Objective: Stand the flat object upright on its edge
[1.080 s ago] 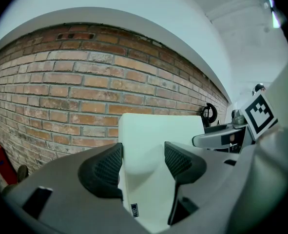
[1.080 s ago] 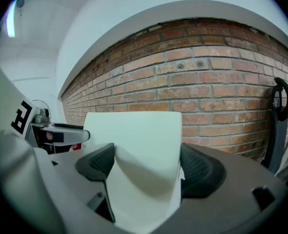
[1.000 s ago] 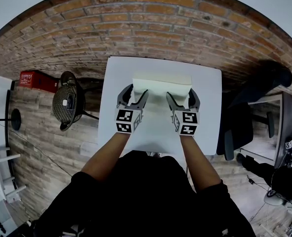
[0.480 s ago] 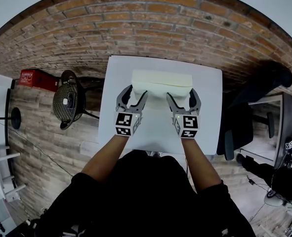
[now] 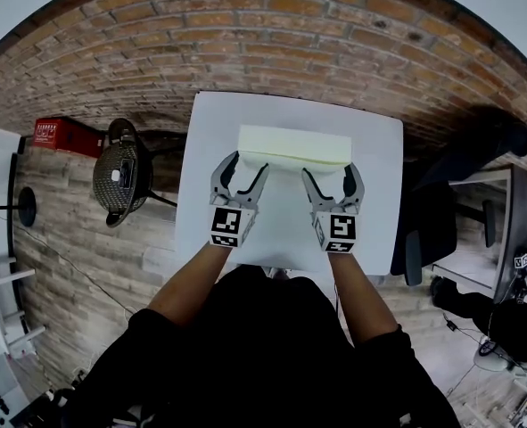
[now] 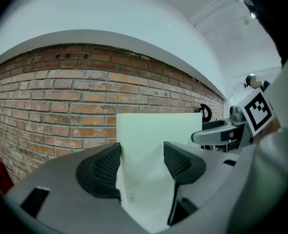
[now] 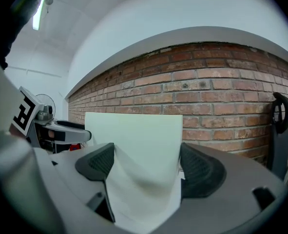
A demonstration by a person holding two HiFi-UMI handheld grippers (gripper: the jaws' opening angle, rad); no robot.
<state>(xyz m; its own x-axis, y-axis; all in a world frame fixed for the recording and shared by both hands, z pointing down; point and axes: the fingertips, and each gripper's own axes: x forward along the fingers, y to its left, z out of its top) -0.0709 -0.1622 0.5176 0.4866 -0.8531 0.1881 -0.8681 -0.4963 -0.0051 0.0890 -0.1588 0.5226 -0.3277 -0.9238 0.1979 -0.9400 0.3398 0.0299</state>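
A pale yellow-green flat block (image 5: 294,146) stands upright on its long edge at the far side of the white table (image 5: 285,230). My left gripper (image 5: 242,169) is open just in front of the block's left part, with no pad touching it. My right gripper (image 5: 332,175) is open in front of its right part, also apart from it. In the left gripper view the block (image 6: 158,135) rises beyond the spread jaws of that gripper (image 6: 141,161). The right gripper view shows the block (image 7: 134,140) the same way past that gripper (image 7: 146,164).
A brick wall (image 5: 272,52) runs behind the table. On the wooden floor to the left are a round black wire-mesh object (image 5: 120,181) and a red box (image 5: 62,136). A dark chair (image 5: 450,194) stands to the right. The table's edges are near both grippers.
Both grippers have drawn back a little toward me, off the block's face. The block stays standing on its edge.
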